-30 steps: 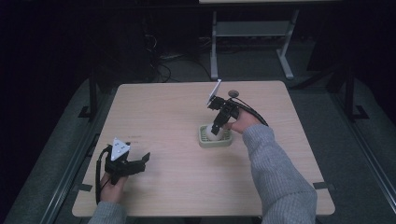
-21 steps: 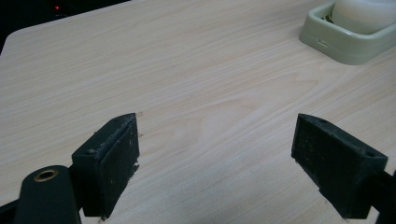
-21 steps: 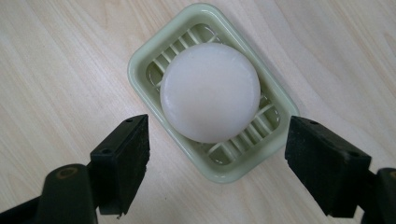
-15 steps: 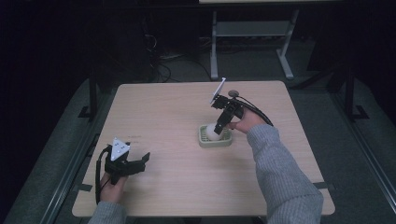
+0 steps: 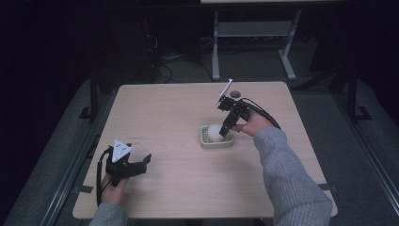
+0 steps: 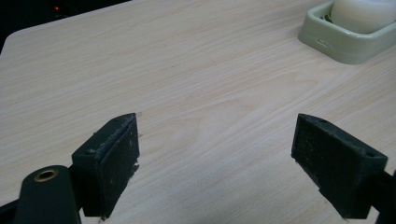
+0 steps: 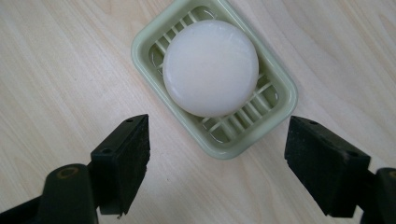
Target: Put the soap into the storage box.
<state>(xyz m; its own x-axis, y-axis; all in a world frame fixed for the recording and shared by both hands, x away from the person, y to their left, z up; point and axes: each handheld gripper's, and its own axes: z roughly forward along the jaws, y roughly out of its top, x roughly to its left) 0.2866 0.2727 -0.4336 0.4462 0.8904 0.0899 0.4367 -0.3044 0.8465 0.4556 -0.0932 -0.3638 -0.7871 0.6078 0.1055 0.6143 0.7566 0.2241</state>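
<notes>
High view: we find a round white soap bar (image 5: 215, 132) lying in a pale green soap dish (image 5: 205, 141) at the middle right of the wooden table (image 5: 179, 108). The right gripper (image 5: 225, 131) hangs just above the dish, tilted down, its tips over the soap's right edge; whether they touch it we cannot tell here. The left gripper (image 5: 141, 162) rests near the table's front left corner, well apart from the dish, jaws spread.

Left gripper view: we note the left gripper (image 6: 215, 163) with its jaws wide and bare table between them. The soap dish (image 6: 345, 44) sits far off at the upper right, soap (image 6: 364, 14) inside.

Right gripper view: we record the right gripper (image 7: 217, 163) with jaws wide, holding nothing. The soap (image 7: 211, 67) lies flat on the ribbed floor of the dish (image 7: 233, 140), beyond the fingertips (image 7: 133, 149) and between their lines, clear of both.
</notes>
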